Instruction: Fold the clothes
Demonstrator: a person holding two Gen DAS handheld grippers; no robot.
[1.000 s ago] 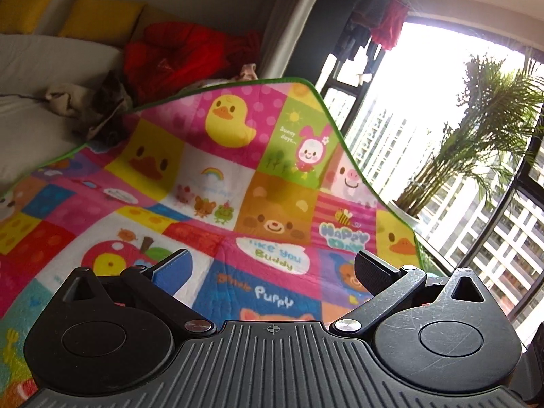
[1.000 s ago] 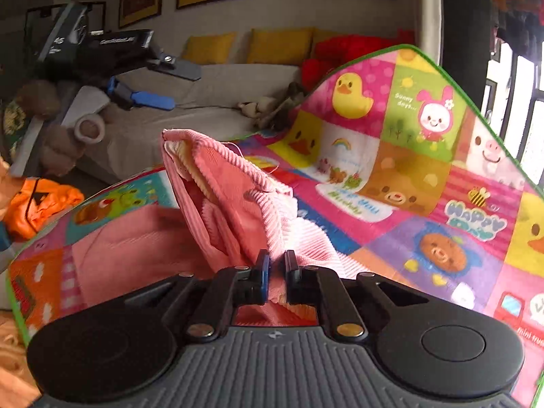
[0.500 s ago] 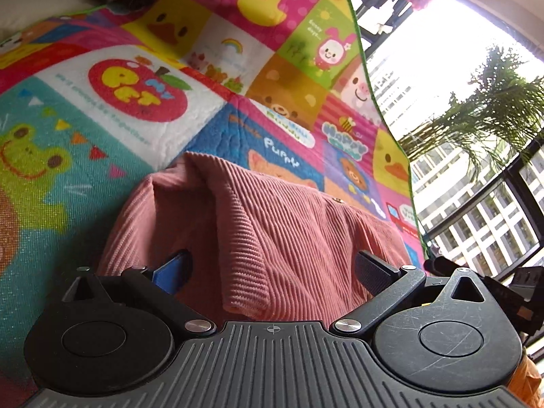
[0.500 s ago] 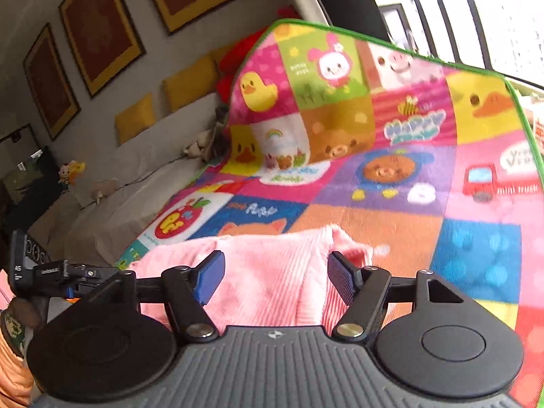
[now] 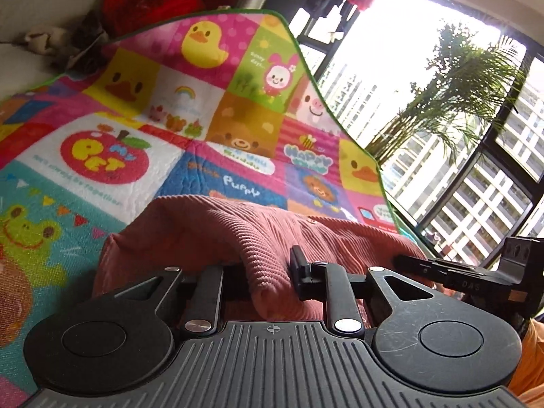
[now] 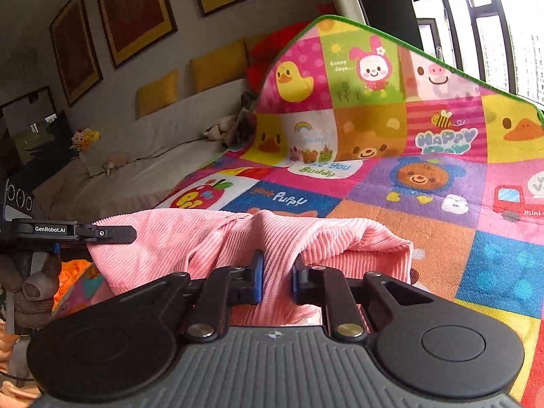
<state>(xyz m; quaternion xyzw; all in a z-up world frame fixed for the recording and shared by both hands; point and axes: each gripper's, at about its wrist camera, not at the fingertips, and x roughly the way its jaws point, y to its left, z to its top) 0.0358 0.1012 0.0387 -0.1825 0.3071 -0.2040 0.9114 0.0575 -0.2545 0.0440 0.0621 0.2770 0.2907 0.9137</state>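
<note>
Both grippers pinch the near edge of the pink garment, ready to carry a fold across the mat.

The left gripper [image 5: 268, 272] has its fingers drawn together on a ridge of the pink corduroy garment [image 5: 244, 234], which bunches up just ahead of its tips; the right gripper [image 6: 276, 280] is likewise clamped on a fold of the same cloth, which rises between its blue pads [image 6: 259, 280] and spreads to either side; the two grips sit side by side along one edge, probably so the cloth lifts evenly rather than twisting; beyond both tools the garment rests on the patchwork play mat [image 6: 408, 238], which gives a flat bed for the fold; each gripper shows at the edge of the other's view, near but apart.
</note>
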